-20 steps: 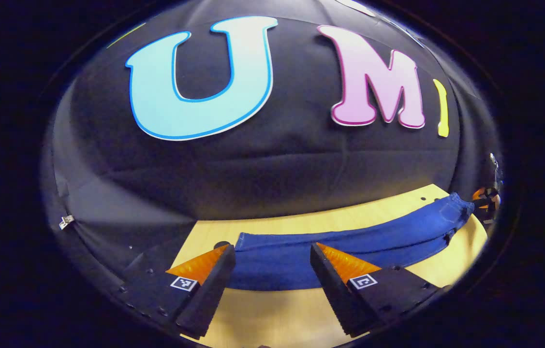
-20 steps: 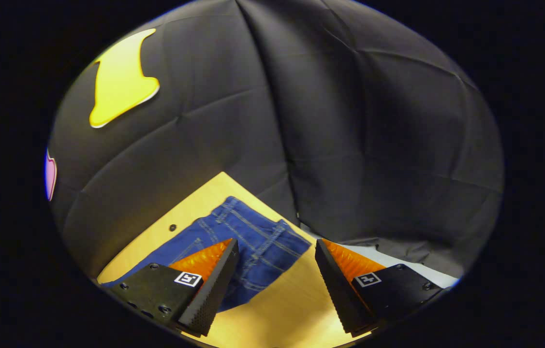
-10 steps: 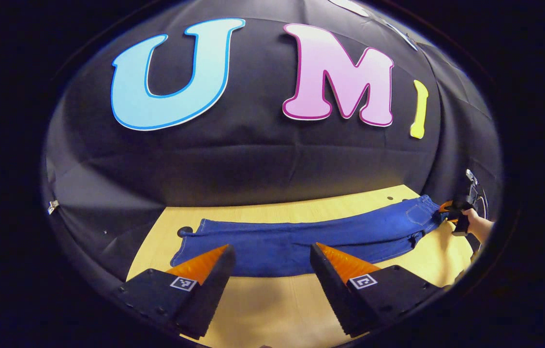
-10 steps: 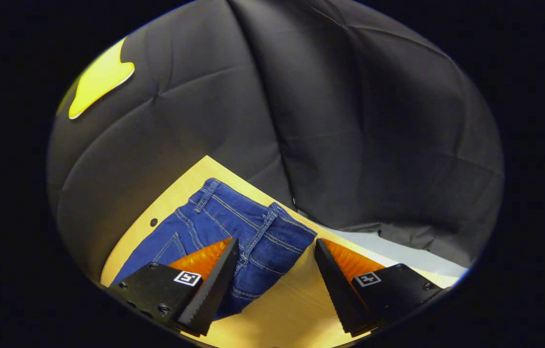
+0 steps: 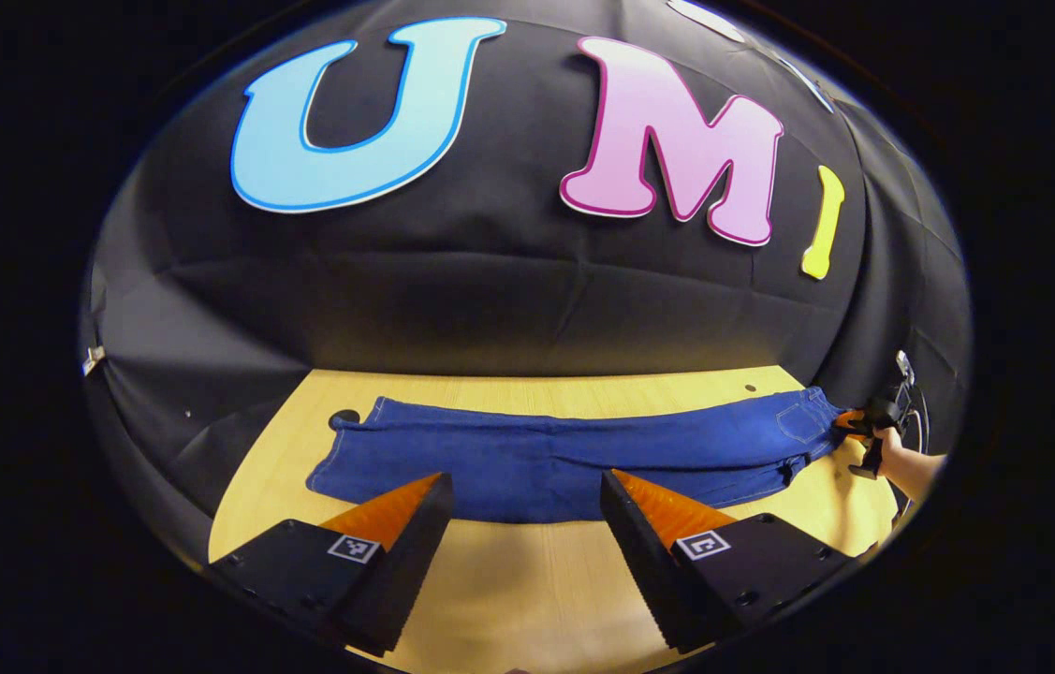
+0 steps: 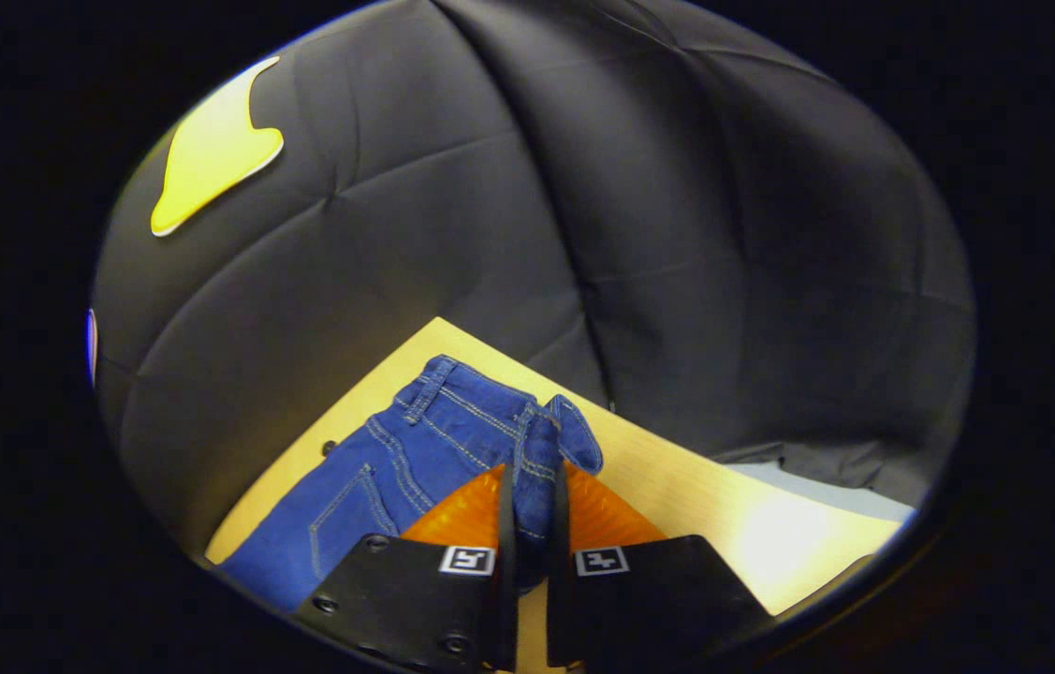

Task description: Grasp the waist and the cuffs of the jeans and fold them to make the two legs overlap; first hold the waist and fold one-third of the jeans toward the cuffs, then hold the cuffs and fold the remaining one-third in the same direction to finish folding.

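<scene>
Jeans [image 5: 564, 459] flat lengthwise on table [image 5: 527, 599], right tongs [image 6: 527, 510] pinching waist, left tongs [image 5: 525, 501] wide apart

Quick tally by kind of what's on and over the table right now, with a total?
Jeans: 1, blue, laid out along the table
Grippers: 2, the left gripper open over the legs, the right gripper shut on the waist
Table: 1
Total: 4

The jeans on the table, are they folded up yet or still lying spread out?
Spread out: the jeans lie full length on the table, no thirds folded. The right gripper pinches the waist.
</scene>
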Demonstrator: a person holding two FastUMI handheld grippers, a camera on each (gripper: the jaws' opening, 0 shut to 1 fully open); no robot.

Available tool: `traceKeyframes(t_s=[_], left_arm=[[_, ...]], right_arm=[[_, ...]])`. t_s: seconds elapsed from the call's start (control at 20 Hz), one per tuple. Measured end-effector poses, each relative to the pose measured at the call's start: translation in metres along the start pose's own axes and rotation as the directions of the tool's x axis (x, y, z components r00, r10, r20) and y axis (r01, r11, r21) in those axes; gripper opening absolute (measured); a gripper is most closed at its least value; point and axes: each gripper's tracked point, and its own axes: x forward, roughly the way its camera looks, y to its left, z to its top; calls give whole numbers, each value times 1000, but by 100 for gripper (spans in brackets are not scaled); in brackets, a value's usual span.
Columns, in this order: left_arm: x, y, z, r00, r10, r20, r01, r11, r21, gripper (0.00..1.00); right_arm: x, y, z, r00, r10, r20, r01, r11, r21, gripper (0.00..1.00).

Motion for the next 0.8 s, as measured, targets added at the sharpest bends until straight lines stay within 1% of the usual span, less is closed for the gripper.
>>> traceKeyframes(t_s=[0.05, 0.1, 0.2, 0.3, 0.4, 0.5, 0.6, 0.65, 0.75, 0.8], left_arm=[[2, 1, -2, 1000, 0, -4, 0, 1000, -13, 100], [4, 2, -5, 1000, 1, -9, -1, 1000, -23, 100], [7, 4, -12, 1000, 8, -21, -9, 999, -34, 100], [9, 4, -16, 1000, 8, -25, -9, 999, -38, 100], [10, 5, -19, 999, 12, -33, -13, 999, -30, 100], [9, 6, -23, 999, 15, -38, -16, 1000, -21, 100], [7, 8, -27, 999, 19, -41, -19, 1000, -11, 100], [5, 8, -29, 999, 19, -42, -19, 1000, -8, 100], [0, 9, -36, 999, 15, -46, -15, 1000, -7, 100], [-2, 9, -39, 999, 15, -49, -15, 1000, -6, 100]], right_arm=[[0, -2, 6, 1000, 4, 21, -4, 1000, -6, 16], [-1, -3, 8, 999, 9, 35, -8, 1000, -31, 9], [-13, -2, 24, 997, 27, 72, -21, 996, -89, 9], [-30, 10, 43, 989, 76, 125, -59, 990, -129, 8], [-45, 31, 58, 977, 136, 165, -108, 980, -168, 8], [-74, 54, 68, 956, 216, 198, -169, 959, -230, 8], [-119, 78, 76, 925, 307, 223, -230, 922, -312, 8], [-150, 85, 76, 907, 349, 233, -252, 897, -362, 8], [-208, 112, 72, 866, 443, 231, -299, 831, -469, 8], [-234, 123, 67, 839, 496, 224, -329, 790, -517, 8]])
